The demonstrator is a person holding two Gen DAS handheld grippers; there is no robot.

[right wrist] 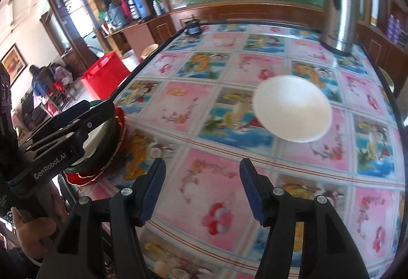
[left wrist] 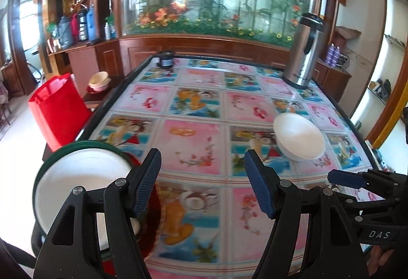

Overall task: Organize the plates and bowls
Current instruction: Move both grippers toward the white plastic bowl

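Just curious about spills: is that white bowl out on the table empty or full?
Empty: the white bowl shows only a plain white inside in both views, standing alone on the table.

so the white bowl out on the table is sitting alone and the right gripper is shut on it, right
Not quite. The white bowl does sit alone on the table, but the right gripper is open and empty, short of it, as the right wrist view shows.

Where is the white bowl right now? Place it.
In both wrist views the white bowl sits alone right of centre on the patterned table, nearer than the steel thermos.
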